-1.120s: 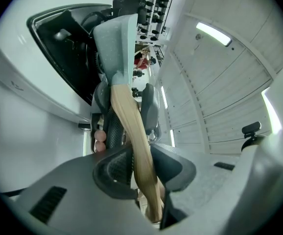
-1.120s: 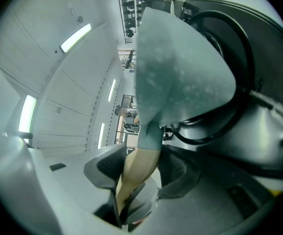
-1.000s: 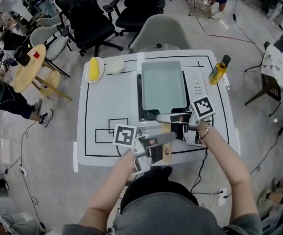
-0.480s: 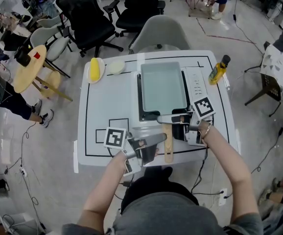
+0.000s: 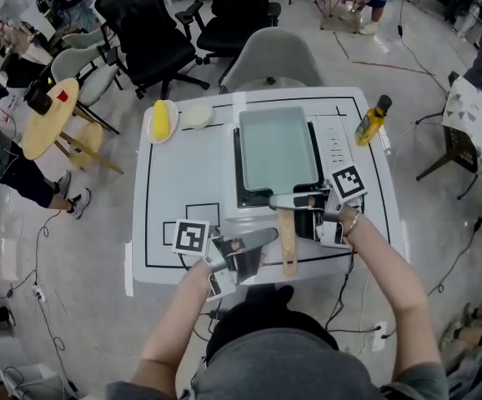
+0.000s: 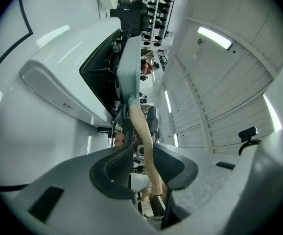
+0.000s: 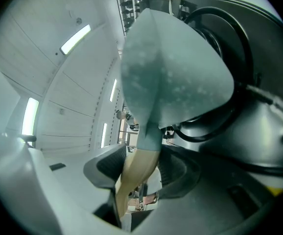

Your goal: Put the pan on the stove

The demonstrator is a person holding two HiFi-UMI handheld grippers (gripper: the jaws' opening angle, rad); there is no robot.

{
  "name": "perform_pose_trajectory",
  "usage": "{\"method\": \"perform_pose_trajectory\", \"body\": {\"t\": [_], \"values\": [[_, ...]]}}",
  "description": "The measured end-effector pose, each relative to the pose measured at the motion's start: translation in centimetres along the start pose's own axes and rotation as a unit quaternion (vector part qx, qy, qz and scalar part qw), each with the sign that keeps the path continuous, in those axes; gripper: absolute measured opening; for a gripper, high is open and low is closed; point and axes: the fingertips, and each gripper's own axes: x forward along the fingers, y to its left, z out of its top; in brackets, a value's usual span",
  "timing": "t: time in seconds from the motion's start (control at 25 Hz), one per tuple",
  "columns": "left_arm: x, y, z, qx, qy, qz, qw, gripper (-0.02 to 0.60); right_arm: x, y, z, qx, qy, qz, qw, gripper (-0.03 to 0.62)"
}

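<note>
Pinching the handle (image 5: 287,248) with right gripper (image 5: 295,212); pan (image 5: 277,148) down on the stove (image 5: 334,144) straight ahead of it, long handle running back toward the body. Left gripper (image 5: 262,248) just opened wide, empty, left of handle.

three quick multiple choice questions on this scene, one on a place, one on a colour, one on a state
1. Where is the pan?
A in a sink
B on the stove
C in an oven

2. What colour is the bottle?
A red
B blue
C yellow

3. The pan is:
A empty
B full of food
C covered by a lid

Answers:
1 B, the head view shows it sitting on the black burner area.
2 C, its body is yellow under a dark cap.
3 A, its inside shows only a bare pale surface.
</note>
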Motion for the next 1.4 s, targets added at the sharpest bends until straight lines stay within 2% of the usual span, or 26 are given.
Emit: {"method": "perform_pose_trajectory", "body": {"t": [0.44,0.88,1.4], "values": [[-0.5,0.2,0.4,0.001,-0.01,-0.003,0.9999,0.115,-0.1,0.0,-0.1,-0.007,-0.002,0.008,1.0,0.199],[-1.2,0.7,0.9,-0.001,-0.022,0.0,0.9998,0.115,-0.6,0.2,0.1,-0.005,-0.01,0.025,1.0,0.239],[-1.0,0.7,1.3,0.003,-0.021,0.006,0.9997,0.115,-5.1,0.2,-0.2,-0.003,-0.063,0.008,0.998,0.216]]}}
